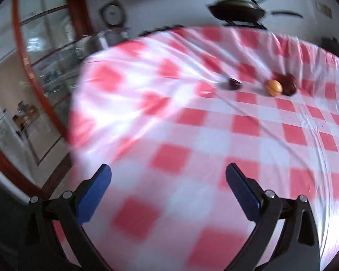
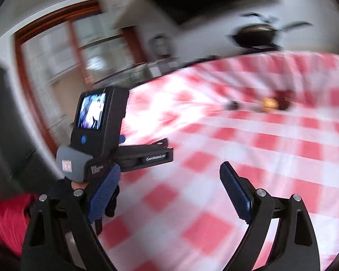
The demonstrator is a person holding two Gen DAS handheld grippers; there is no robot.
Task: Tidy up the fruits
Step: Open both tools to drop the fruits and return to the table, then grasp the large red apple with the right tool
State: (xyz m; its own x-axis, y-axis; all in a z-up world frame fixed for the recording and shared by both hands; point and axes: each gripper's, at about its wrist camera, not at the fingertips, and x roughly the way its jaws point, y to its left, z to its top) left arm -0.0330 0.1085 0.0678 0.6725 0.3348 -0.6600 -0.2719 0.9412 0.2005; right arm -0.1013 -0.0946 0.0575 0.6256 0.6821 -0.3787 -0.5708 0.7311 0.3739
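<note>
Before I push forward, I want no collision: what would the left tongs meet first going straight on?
Probably only the checked tablecloth: the open left tongs aim at bare cloth. The orange fruit lies farther right; depth is unclear.

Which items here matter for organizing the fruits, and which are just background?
Part of the job:
- orange fruit
- dark red fruit
- small dark fruit
- left gripper, open, empty
- right gripper, open, empty

Background:
- checked tablecloth
- wall clock
- dark pan

Dark red fruit (image 1: 288, 85) half hidden behind orange (image 1: 274, 87); small dark object (image 1: 234, 83) too blurred to identify.
</note>
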